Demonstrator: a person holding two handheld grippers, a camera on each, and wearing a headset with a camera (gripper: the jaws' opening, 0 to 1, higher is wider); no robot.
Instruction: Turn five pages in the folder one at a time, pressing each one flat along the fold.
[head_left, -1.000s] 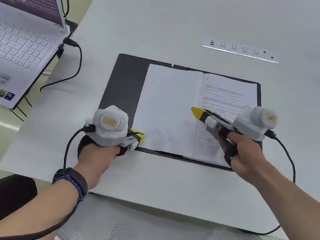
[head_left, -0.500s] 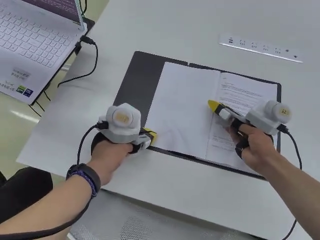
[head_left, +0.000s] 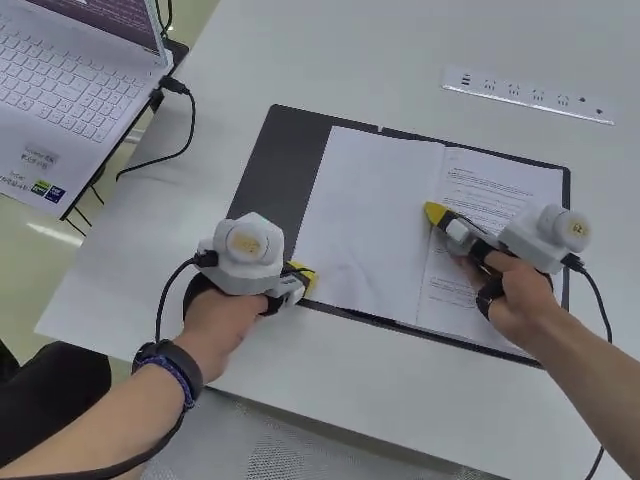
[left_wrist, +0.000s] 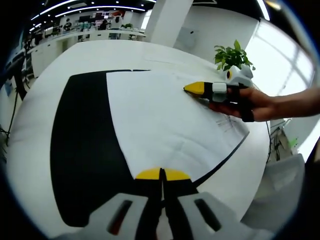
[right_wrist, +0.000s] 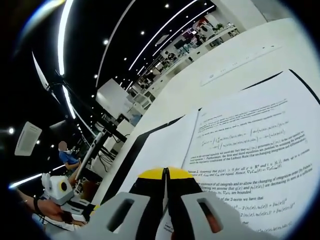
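Observation:
A black folder (head_left: 280, 165) lies open on the white table. A blank turned page (head_left: 370, 215) lies left of the fold and a printed page (head_left: 500, 195) right of it. My right gripper (head_left: 435, 213) is shut, its yellow tips down on the fold between the two pages (right_wrist: 165, 172). My left gripper (head_left: 302, 275) is shut too, tips resting at the near left corner of the blank page (left_wrist: 162, 173). The left gripper view also has the right gripper (left_wrist: 197, 88) lying across the blank page (left_wrist: 160, 120). Whether the left jaws pinch any paper is unclear.
An open white laptop (head_left: 70, 80) stands at the far left with a black cable (head_left: 175, 125) trailing toward the folder. A flush power strip (head_left: 530, 95) sits in the table behind the folder. The table's near edge (head_left: 300, 410) runs just below both hands.
The head camera has shifted, so the whole picture moved right. The right gripper's tips have crept slightly farther along the fold. The left gripper stays at the page corner.

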